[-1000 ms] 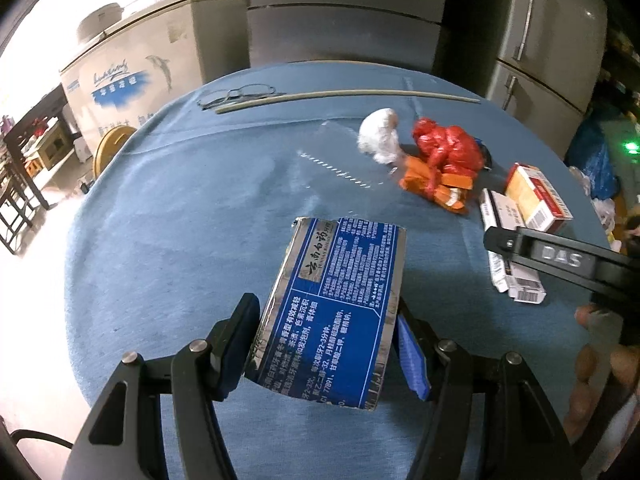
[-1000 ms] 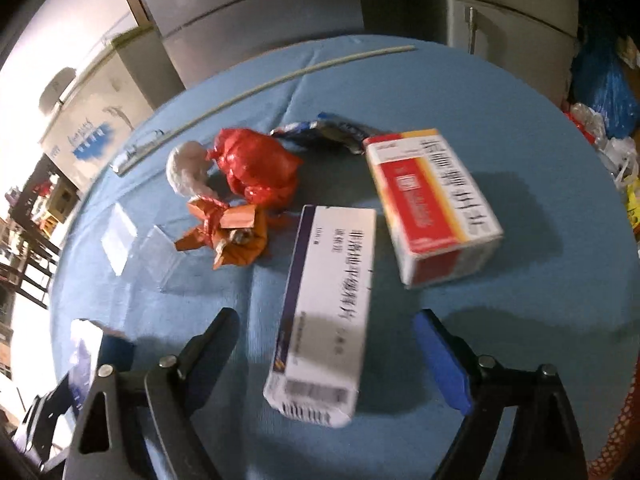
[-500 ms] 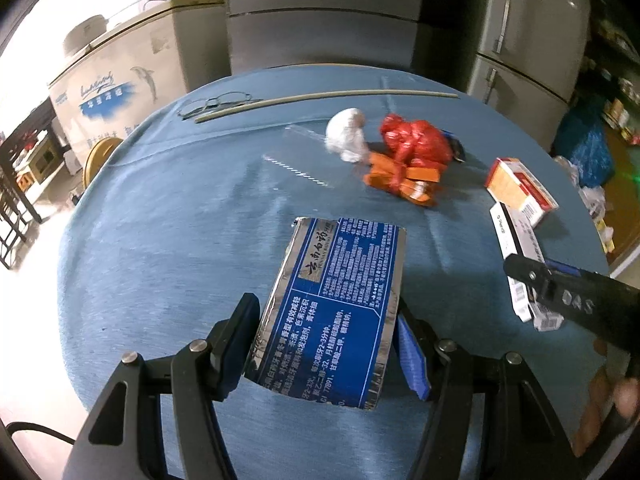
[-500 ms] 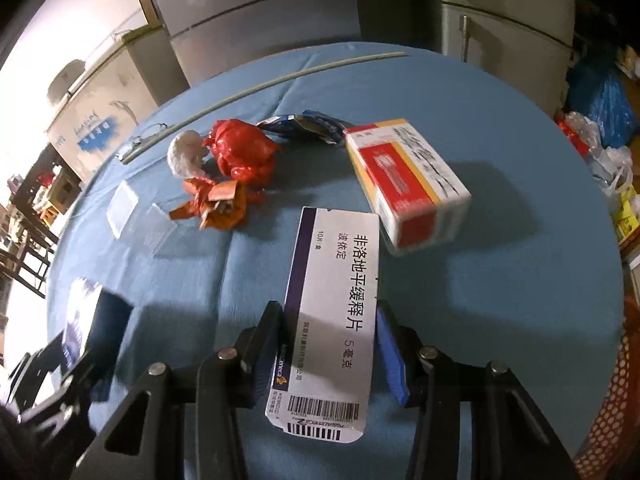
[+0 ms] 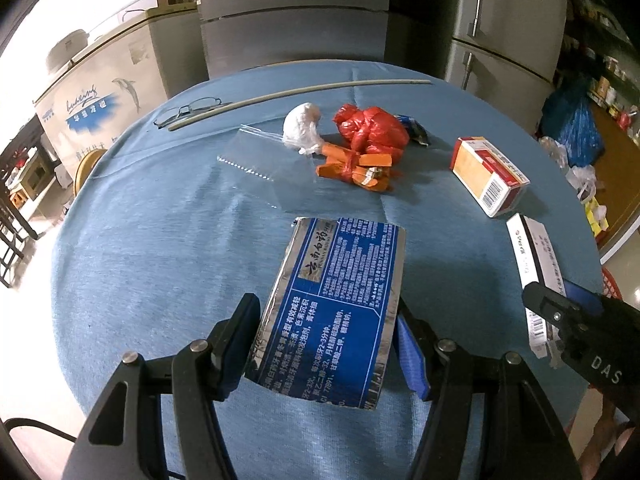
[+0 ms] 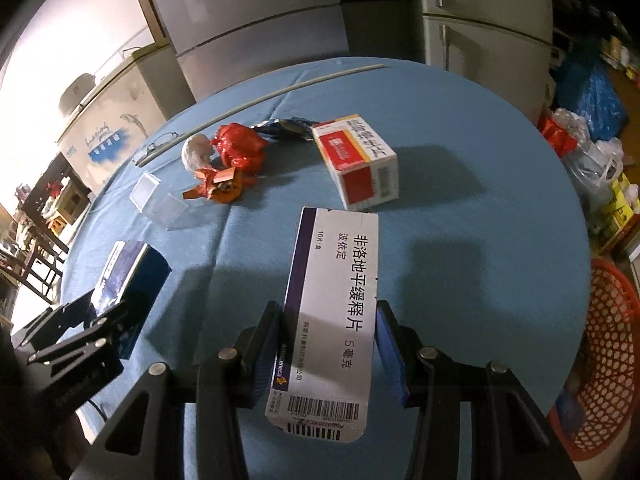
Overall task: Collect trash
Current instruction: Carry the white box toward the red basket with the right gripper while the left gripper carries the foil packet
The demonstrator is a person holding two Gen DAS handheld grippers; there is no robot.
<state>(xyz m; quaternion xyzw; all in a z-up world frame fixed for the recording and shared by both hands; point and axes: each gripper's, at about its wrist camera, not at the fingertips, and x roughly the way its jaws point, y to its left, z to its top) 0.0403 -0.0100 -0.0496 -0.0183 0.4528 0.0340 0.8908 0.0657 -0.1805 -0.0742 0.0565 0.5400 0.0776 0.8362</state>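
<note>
Left gripper (image 5: 326, 338) clamps blue packet (image 5: 332, 304), right gripper (image 6: 326, 350) white box (image 6: 334, 312), above table edge (image 6: 576, 216).

"DAS" on right claw (image 5: 560, 312), "AstraZeneca" on white box (image 6: 332, 312)

Two medicine cartons are showing, one white (image 6: 332, 320) and one red-and-white (image 6: 360, 160); one blue foil packet (image 5: 332, 308); one red bag (image 5: 370, 130); one orange wrapper (image 5: 356, 166); one white wad (image 5: 300, 128); one pair of glasses (image 5: 188, 110); one red basket (image 6: 612, 344).
</note>
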